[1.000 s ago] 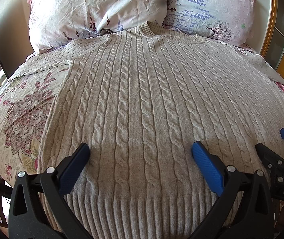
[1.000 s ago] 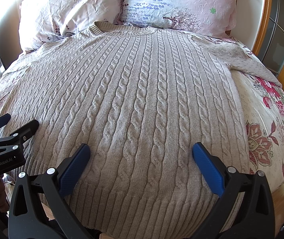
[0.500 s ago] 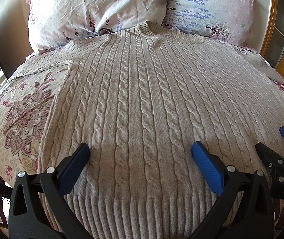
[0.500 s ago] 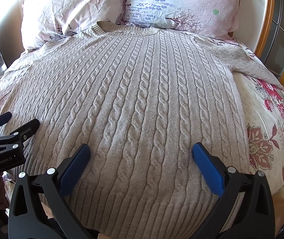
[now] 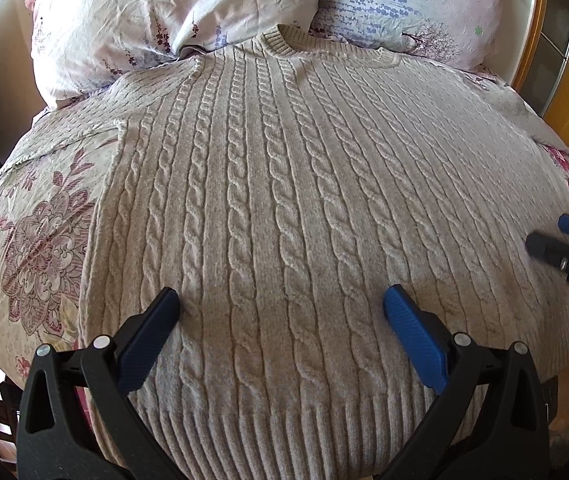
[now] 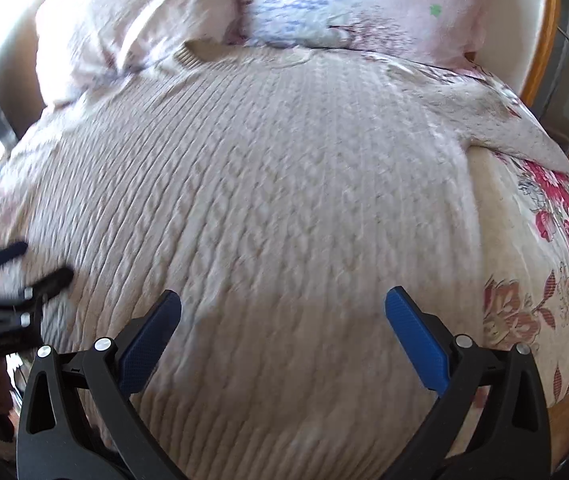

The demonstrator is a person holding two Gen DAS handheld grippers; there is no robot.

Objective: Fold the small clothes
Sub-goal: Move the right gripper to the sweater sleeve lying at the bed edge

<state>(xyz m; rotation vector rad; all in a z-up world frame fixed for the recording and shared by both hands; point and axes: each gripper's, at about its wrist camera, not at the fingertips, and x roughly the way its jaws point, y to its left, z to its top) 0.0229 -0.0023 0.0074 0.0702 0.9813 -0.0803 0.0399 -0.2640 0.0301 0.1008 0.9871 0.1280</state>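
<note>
One sweater (image 5: 284, 208) lies flat on your bed (image 5: 40, 240) below two pillows (image 5: 172, 12). Your left gripper (image 5: 280, 312) and right gripper (image 6: 282, 314) gape wide above its hem, seemingly not touching.

Left wrist view: low over the hem of the sweater (image 5: 284, 208), facing up its length toward the pillows (image 5: 172, 12), left of centre, close. Right wrist view: same low stance over the sweater (image 6: 284, 208), right of centre, facing the pillows (image 6: 324, 4), blurred. Shared: sweater body, collar, both pillows. Right gripper (image 5: 564, 248) at the left view's right edge; left gripper (image 6: 24, 268) at the right view's left edge.
</note>
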